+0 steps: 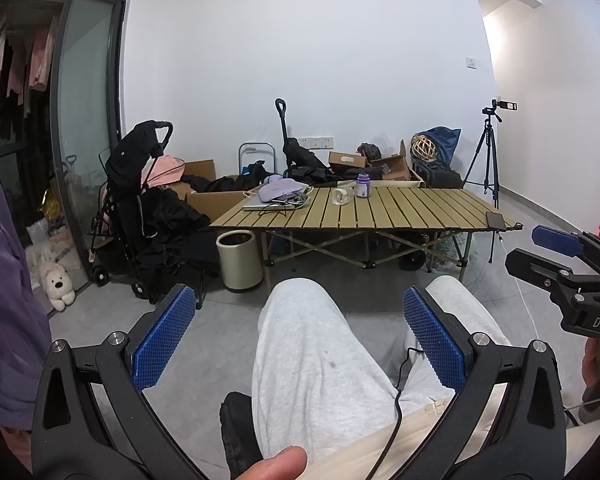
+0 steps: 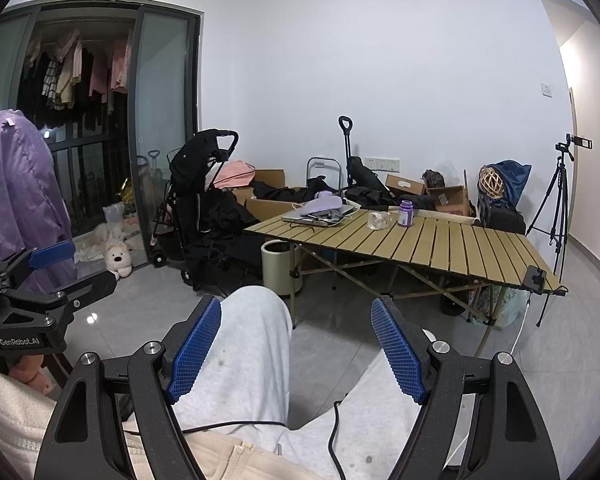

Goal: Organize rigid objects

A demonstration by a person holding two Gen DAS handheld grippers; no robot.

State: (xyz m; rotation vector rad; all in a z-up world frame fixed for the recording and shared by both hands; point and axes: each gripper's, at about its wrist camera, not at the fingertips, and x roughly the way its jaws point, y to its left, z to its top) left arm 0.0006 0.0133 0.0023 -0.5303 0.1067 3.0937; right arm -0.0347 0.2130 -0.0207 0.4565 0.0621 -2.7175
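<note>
A slatted folding table (image 1: 400, 208) (image 2: 460, 248) stands across the room. On it are a purple bottle (image 1: 363, 186) (image 2: 405, 213), a clear glass mug (image 1: 341, 197) (image 2: 378, 221), a laptop with a lilac pouch and cables on top (image 1: 280, 198) (image 2: 320, 210), and a black phone at the right edge (image 1: 496, 220) (image 2: 536, 278). My left gripper (image 1: 298, 300) is open and empty above the person's knees. My right gripper (image 2: 296, 312) is open and empty, also over the lap. Each gripper shows at the side of the other's view: the right one (image 1: 532, 248) and the left one (image 2: 84, 266).
A cream waste bin (image 1: 240, 260) (image 2: 278, 266) stands by the table's left leg. A black stroller (image 1: 136, 200) (image 2: 204, 208), cardboard boxes (image 1: 216, 200) and dark clothes crowd the back wall. A tripod with camera (image 1: 488, 156) (image 2: 560, 200) stands at right. A plush dog (image 1: 58, 284) lies by the glass door.
</note>
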